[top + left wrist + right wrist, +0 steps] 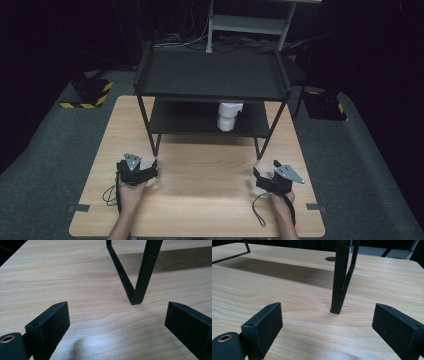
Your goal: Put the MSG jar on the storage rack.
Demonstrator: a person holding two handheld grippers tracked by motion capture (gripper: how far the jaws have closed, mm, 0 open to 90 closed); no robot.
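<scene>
A black two-tier metal rack (212, 75) stands on the wooden table (200, 210). On its lower shelf is a white cylindrical object (229, 115), its top hidden by the upper shelf. My left gripper (153, 168) is open just in front of the rack's front left leg (143, 277), with nothing between its fingers (51, 322). The leg's foot rests on the wood a little ahead of the left gripper (117, 307). Open and holding nothing, my right gripper (265, 169) faces the front right leg (340, 282), which stands just beyond the right gripper (327, 308).
Bare wood lies between the two hands at the table's front. A round hole (330, 259) sits in the tabletop behind the right leg. Grey carpet (50, 150) surrounds the table, with yellow-black striped blocks (89, 95) and a grey shelf unit (250, 24) behind.
</scene>
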